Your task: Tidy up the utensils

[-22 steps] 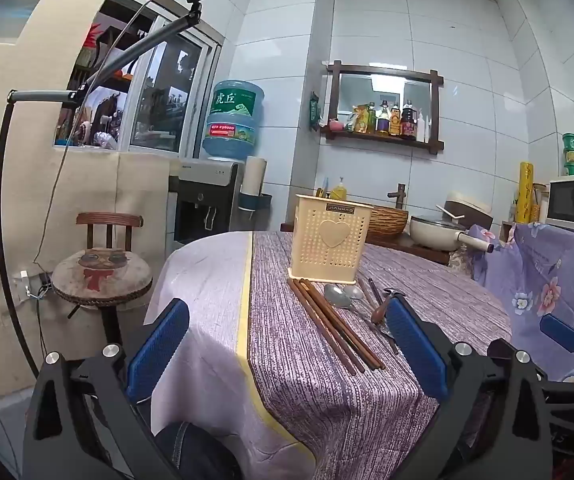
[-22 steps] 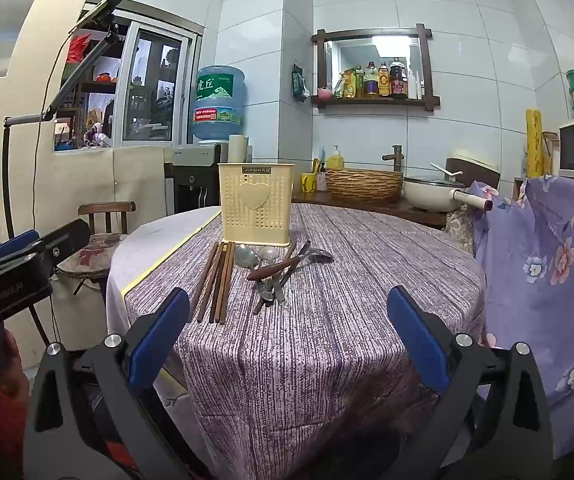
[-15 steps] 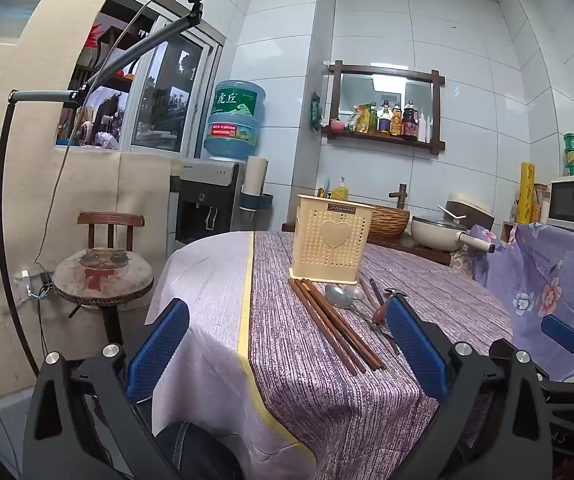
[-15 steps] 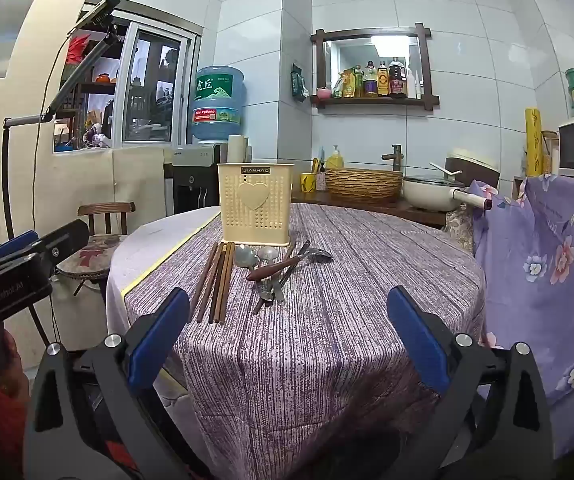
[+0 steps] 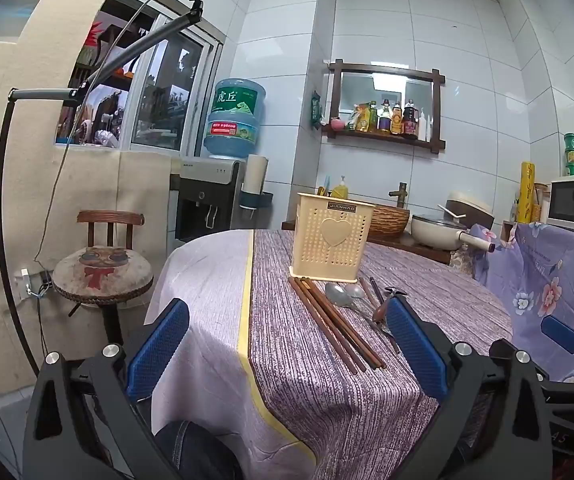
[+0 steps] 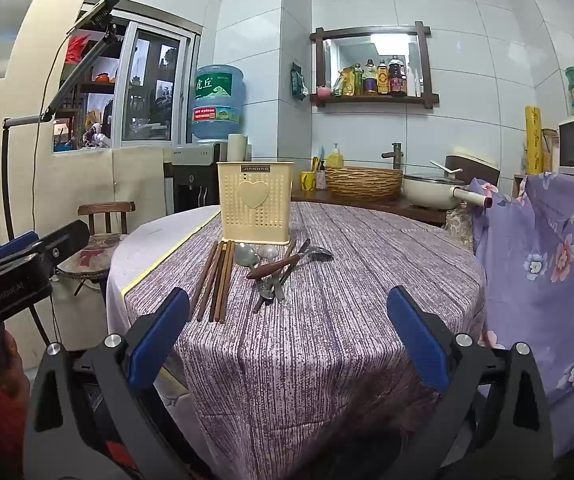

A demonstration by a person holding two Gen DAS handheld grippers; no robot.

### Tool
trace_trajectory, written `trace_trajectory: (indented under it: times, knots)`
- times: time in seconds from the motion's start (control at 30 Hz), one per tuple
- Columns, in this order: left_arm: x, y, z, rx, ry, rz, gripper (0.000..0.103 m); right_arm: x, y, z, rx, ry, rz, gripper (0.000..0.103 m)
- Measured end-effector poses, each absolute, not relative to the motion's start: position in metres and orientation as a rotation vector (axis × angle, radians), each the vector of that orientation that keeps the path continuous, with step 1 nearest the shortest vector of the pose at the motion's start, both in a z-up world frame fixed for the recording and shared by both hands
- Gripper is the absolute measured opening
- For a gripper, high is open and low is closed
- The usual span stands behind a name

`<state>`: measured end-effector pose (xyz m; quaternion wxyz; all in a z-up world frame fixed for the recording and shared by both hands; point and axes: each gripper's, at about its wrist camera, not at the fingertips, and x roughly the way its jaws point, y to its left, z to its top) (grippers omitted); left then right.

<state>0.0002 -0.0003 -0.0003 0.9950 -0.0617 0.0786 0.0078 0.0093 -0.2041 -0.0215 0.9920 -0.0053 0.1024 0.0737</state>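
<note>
Chopsticks (image 6: 217,282) beside holder (image 6: 254,202)

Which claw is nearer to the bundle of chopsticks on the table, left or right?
Left, though only slightly. The left claw hangs open just short of the chopsticks, their near ends between its fingers. The right claw is open too, further right, facing the spoons.

Upright cream holder (image 6: 255,206); brown chopsticks (image 6: 217,282), spoons (image 6: 247,256) flat before it

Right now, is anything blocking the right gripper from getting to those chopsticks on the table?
Nothing visible does. The open right gripper faces the chopsticks across bare tablecloth; the spoon pile lies beside them, not in front.
</note>
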Motion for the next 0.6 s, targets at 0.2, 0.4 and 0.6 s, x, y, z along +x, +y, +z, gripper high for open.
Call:
trace_trajectory:
  times: [0.2,0.4,0.6]
  knots:
    - [0.000,0.000,0.000,-0.124,0.158,0.014,0.098,0.009,-0.204,-0.022,-0.010,0.206,0.149,0.098]
    - [0.001,-0.001,-0.007,-0.124,0.159,0.013,0.098,0.008,-0.202,-0.023,-0.010,0.205,0.148,0.098]
    - [0.001,-0.001,-0.005,-0.124,0.160,0.015,0.098,0.009,-0.204,-0.024,-0.008,0.207,0.148,0.098]
